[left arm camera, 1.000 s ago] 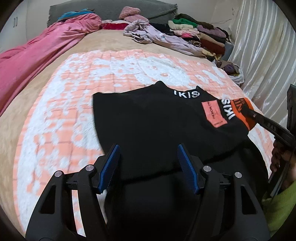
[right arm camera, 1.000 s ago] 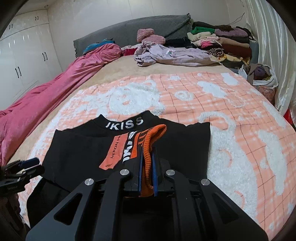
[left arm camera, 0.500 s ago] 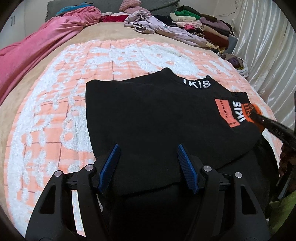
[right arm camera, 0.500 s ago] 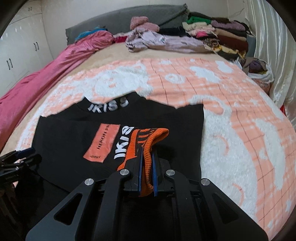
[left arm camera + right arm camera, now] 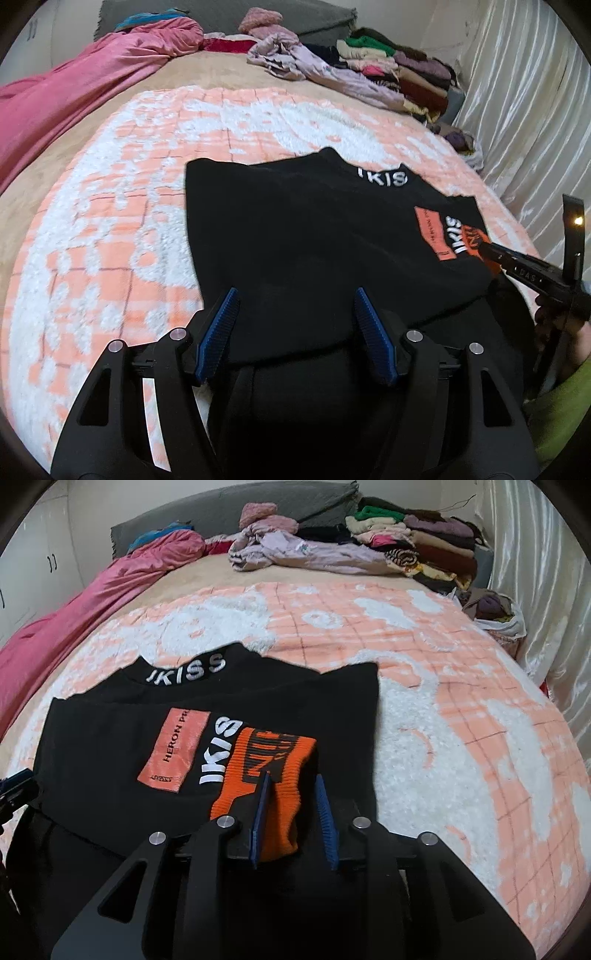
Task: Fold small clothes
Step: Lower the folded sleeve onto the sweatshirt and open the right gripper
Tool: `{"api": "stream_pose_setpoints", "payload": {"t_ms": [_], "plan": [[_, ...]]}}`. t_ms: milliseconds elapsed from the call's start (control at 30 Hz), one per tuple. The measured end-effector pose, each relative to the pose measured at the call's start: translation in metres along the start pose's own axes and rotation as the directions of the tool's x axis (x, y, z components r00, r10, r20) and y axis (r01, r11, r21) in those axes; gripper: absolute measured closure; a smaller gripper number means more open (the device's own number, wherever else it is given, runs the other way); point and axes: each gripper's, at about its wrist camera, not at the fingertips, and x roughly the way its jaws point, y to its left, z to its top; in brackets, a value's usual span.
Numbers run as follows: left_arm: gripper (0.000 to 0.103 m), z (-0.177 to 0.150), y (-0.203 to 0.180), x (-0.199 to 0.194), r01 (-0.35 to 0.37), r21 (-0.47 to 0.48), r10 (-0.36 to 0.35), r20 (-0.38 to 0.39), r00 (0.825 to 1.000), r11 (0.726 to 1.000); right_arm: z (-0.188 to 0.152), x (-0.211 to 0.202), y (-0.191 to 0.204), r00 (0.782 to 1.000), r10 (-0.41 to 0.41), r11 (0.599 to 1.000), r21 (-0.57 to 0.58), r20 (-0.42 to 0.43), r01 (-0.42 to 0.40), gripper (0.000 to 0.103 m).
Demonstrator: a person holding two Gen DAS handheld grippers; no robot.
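A black sweater (image 5: 110, 746) with white IKISS lettering on the collar (image 5: 184, 672) and an orange patch (image 5: 173, 753) lies flat on the peach-and-white blanket (image 5: 443, 701). Its sleeve is folded across the body and ends in an orange ribbed cuff (image 5: 273, 753). My right gripper (image 5: 292, 777) straddles that cuff. Its jaws are opening, and a gap shows between the right pad and the cuff. The left wrist view shows this gripper (image 5: 491, 251) at the sweater's right edge. My left gripper (image 5: 295, 291) stands open over the sweater's near part (image 5: 295, 240), and nothing is pinched between its pads.
A pink quilt (image 5: 74, 96) runs along the bed's left side. At the headboard lie a lilac garment (image 5: 314, 554) and a stack of folded clothes (image 5: 424, 542). A curtain (image 5: 535, 572) and a bag of clothes (image 5: 495, 609) border the right side. A green sleeve (image 5: 565, 413) is near the right edge.
The right gripper carried the orange cuff down onto the sweater's body, and its jaws have parted from the cuff. The left gripper stayed open, sinking slightly toward the sweater.
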Motion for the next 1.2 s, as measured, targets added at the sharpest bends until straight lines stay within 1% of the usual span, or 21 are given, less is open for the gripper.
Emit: {"api": "stream_pose_setpoints", "payload": {"t_ms": [67,100,200,333,433,567,600,700,767,833,900,1067,1200], "plan": [[0.046,-0.003,0.005,-0.01,0.001,-0.022,-0.001,0.021,1.0,1.0,0.0,-0.011,-0.002,0.999,0.032,0.999,0.015,0.027,-0.032,0.077],[0.046,-0.004,0.007,-0.014,-0.005,-0.032,0.006,0.03,1.0,0.999,-0.001,-0.017,-0.003,0.998,0.038,0.999,0.017,0.04,-0.039,0.074],[0.046,-0.008,0.015,-0.027,-0.025,-0.063,0.029,0.059,0.998,0.998,0.0,-0.03,0.001,0.997,0.048,0.999,-0.004,0.06,-0.048,0.072],[0.047,-0.011,0.013,-0.039,-0.037,-0.052,0.041,0.077,0.996,0.998,0.001,-0.04,0.01,0.995,0.068,0.997,-0.042,0.071,-0.065,0.072],[0.047,-0.009,0.005,-0.04,-0.013,-0.035,0.015,0.066,0.998,0.999,-0.001,-0.042,0.017,0.993,0.096,0.994,-0.059,0.067,-0.092,0.072],[0.047,-0.006,-0.011,-0.032,-0.004,0.016,0.003,0.047,0.999,1.0,-0.007,-0.041,0.031,0.99,0.131,0.988,-0.087,0.049,-0.126,0.072],[0.047,-0.006,-0.014,-0.028,-0.004,0.023,0.003,0.036,0.999,1.0,-0.008,-0.04,0.034,0.989,0.139,0.986,-0.097,0.042,-0.134,0.072],[0.047,-0.005,-0.02,-0.012,-0.03,0.048,0.03,-0.005,1.0,0.998,-0.01,-0.031,0.04,0.989,0.15,0.984,-0.105,0.016,-0.147,0.072],[0.047,-0.008,-0.02,0.0,-0.043,0.055,0.045,-0.042,0.998,0.998,-0.014,-0.024,0.042,0.99,0.139,0.984,-0.11,-0.012,-0.139,0.072],[0.047,-0.012,-0.02,0.005,-0.046,0.068,0.049,-0.052,0.997,0.997,-0.019,-0.011,0.04,0.992,0.105,0.988,-0.107,-0.064,-0.112,0.072],[0.047,-0.014,-0.02,0.007,-0.045,0.081,0.05,-0.057,0.997,0.996,-0.024,-0.004,0.036,0.99,0.115,0.988,-0.089,-0.08,-0.122,0.072],[0.047,-0.016,-0.019,0.005,-0.037,0.075,0.041,-0.051,0.998,0.997,-0.025,-0.005,0.037,0.991,0.114,0.989,-0.089,-0.072,-0.12,0.071],[0.047,-0.017,-0.018,-0.001,-0.028,0.059,0.03,-0.043,0.999,0.998,-0.024,-0.008,0.036,0.99,0.124,0.988,-0.08,-0.067,-0.129,0.067]]}}
